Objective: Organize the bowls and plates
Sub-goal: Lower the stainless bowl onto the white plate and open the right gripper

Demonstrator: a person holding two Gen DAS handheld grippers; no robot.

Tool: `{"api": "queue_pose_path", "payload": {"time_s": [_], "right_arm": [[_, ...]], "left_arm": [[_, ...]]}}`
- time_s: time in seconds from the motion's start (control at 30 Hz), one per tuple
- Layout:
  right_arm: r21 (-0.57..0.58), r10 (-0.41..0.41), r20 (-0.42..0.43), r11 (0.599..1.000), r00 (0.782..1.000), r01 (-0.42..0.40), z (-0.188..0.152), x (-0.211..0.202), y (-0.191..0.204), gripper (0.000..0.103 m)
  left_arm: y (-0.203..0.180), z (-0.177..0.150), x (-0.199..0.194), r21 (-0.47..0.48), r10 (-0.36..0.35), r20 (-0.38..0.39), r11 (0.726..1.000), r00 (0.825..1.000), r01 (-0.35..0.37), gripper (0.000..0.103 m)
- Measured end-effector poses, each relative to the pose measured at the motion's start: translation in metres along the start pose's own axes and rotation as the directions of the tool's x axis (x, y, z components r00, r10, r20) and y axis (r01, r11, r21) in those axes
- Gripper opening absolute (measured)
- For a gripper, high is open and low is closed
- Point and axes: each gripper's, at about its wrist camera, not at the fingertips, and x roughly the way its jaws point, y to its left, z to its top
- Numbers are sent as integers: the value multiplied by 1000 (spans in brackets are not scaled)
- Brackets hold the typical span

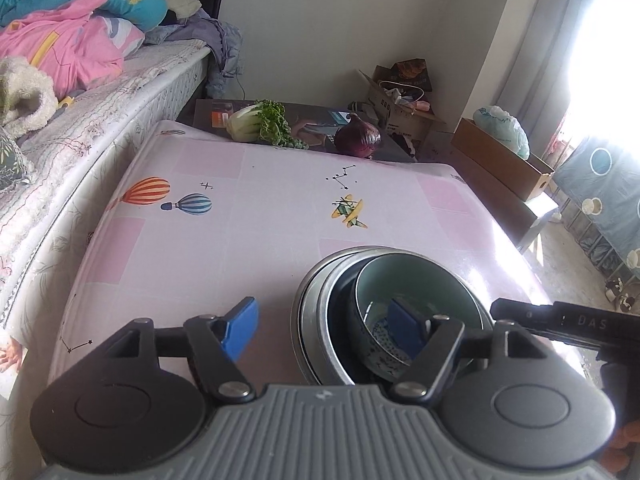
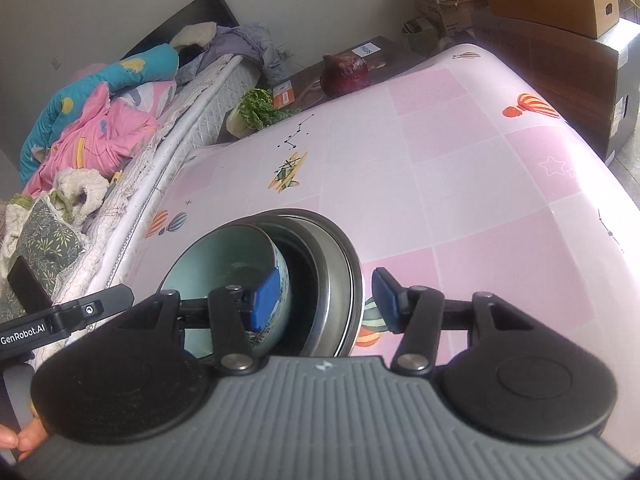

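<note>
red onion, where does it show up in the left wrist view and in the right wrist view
Left wrist: red onion sits upper centre, just past the far edge of the pink tablecloth, right of the leafy cabbage.
Right wrist: red onion sits upper centre, right of the cabbage.
Shared landmark: the yellow airplane print.

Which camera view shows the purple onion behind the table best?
The right wrist view shows the dark purple round onion best: larger and whole, with its stem tip visible. In the left wrist view the onion is smaller and farther, its base hidden by the pink table edge.
</note>
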Motion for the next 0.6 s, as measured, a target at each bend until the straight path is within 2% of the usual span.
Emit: {"api": "queue_pose_path", "payload": {"time_s": [0.07, 0.1, 0.17, 0.23, 0.3, 0.4, 0.47, 0.53, 0.6], "right_arm": [[18, 32, 15, 999, 999, -32, -4, -16, -2, 57], [17, 51, 23, 999, 998, -52, -8, -26, -1, 58], [8, 69, 28, 998, 997, -69, -14, -40, 3, 70], [-8, 97, 30, 995, 995, -96, -26, -56, 8, 81], [-30, 113, 23, 993, 993, -112, -38, -69, 15, 86], [-62, 82, 19, 995, 996, -81, -52, -81, 26, 92], [-84, 56, 20, 995, 998, -54, -58, -86, 33, 100], [-123, 31, 29, 992, 999, -27, -63, -93, 41, 102], [-168, 0, 45, 986, 999, 8, -65, -101, 50, 102]], "left_arm": [[-2, -5, -11, 20, 11, 15, 1000, 1000, -11, 91], [-4, -9, -19, 33, 14, 22, 999, 1000, -15, 92], [-7, -16, -29, 57, 22, 23, 998, 999, -24, 99], [-10, -24, -37, 85, 36, 24, 996, 999, -38, 103], [-13, -33, -46, 107, 60, 26, 992, 998, -62, 103], [-17, -41, -53, 101, 137, 22, 985, 990, -138, 103], [-20, -43, -56, 104, 197, 27, 975, 980, -199, 103], [-23, -42, -59, 116, 245, 23, 962, 969, -246, 103], [-26, -38, -63, 140, 266, -9, 955, 964, -262, 103]]}}
